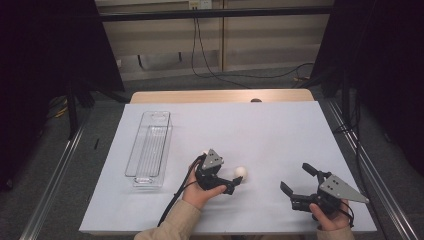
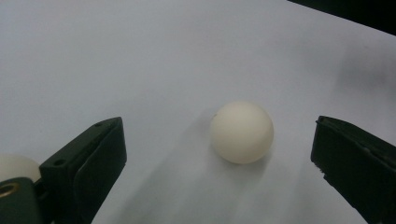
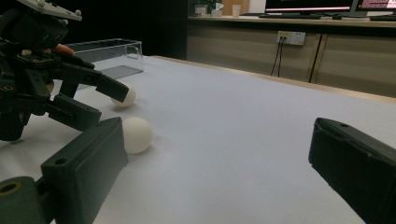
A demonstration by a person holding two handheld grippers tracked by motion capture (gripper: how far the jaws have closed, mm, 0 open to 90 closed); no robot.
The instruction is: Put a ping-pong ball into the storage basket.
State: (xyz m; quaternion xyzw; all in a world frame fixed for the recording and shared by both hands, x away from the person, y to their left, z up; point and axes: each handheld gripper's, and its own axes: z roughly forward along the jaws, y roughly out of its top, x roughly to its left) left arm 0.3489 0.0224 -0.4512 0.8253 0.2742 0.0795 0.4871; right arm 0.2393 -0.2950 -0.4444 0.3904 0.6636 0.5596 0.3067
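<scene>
Ball (image 2: pixel 241 132) is sitting on the white bench (image 1: pixel 280 130), just right of centre between the left gripper's (image 1: pixel 235 183) spread jaws, touching neither. In the high view it is lying at about 1 o'clock from that gripper, near the front middle of the bench. The left gripper is released, holding nothing. The right gripper (image 1: pixel 295 181) is resting at the 5 o'clock corner of the bench, well apart from the ball, jaws wide and holding nothing too.

A second ball (image 3: pixel 125 97) is lying just beyond the left gripper, toward the bin; in the left gripper view its pale edge is peeking out behind the near jaw.

What could be going wrong from here: the ball is round and light, and it is sitting off-centre between the jaws, so one pad would likely be meeting it first and nudging it away across the smooth bench. Closing too high could squirt it out forward. The near jaw could also be brushing the second ball and sending it rolling.

Bin (image 1: pixel 150 150), clear plastic and long, is standing at 9 o'clock from the left gripper; it is looking empty, though its see-through walls make that hard to confirm.
</scene>
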